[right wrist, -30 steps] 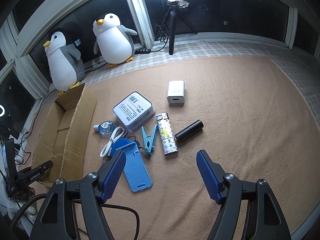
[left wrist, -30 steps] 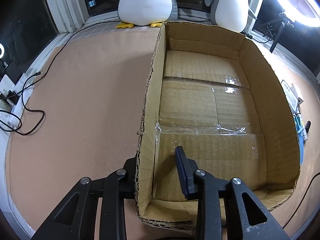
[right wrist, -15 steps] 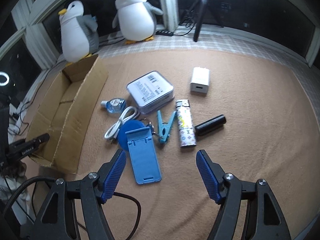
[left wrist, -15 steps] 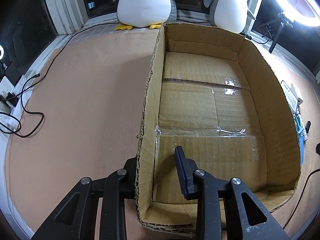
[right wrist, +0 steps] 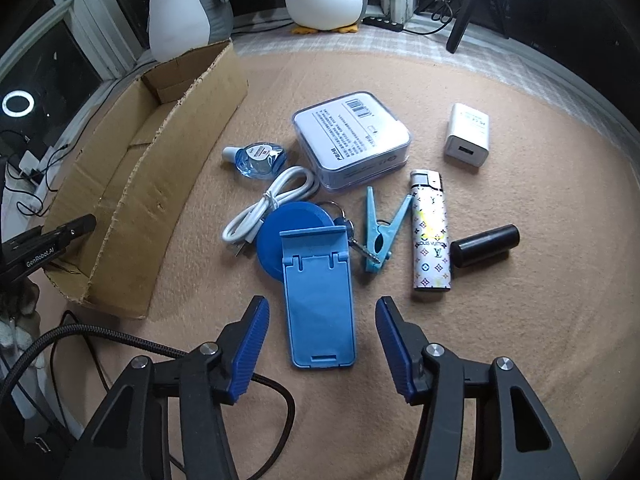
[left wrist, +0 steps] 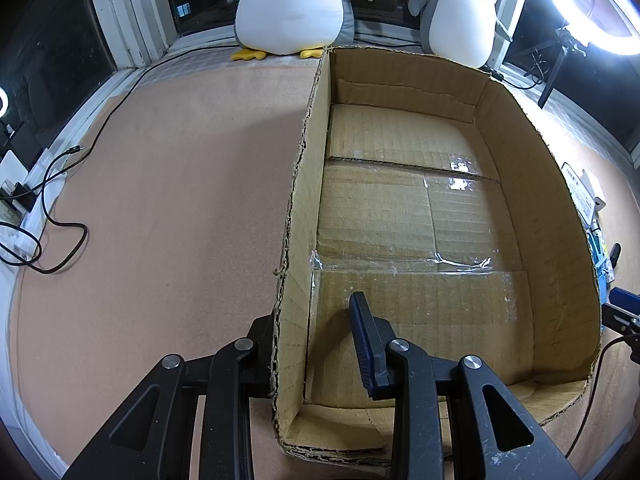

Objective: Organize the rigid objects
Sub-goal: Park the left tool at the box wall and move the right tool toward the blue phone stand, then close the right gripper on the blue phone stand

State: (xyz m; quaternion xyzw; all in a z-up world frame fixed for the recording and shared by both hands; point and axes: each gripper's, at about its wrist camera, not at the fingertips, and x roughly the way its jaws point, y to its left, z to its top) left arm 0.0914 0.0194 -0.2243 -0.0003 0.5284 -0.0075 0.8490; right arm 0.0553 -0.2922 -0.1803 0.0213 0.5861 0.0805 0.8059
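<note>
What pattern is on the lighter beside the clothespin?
The lighter is white with a multicoloured monogram print and a silver top; it shows best in the right wrist view.

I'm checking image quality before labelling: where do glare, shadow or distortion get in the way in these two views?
Left wrist view: the white ring light blows out the top right corner, the clear tape on the brown cardboard box floor glints, and fisheye bends the box walls. Right wrist view: even, sharp light on the blue plastic phone stand; dark vignetted corners.
</note>
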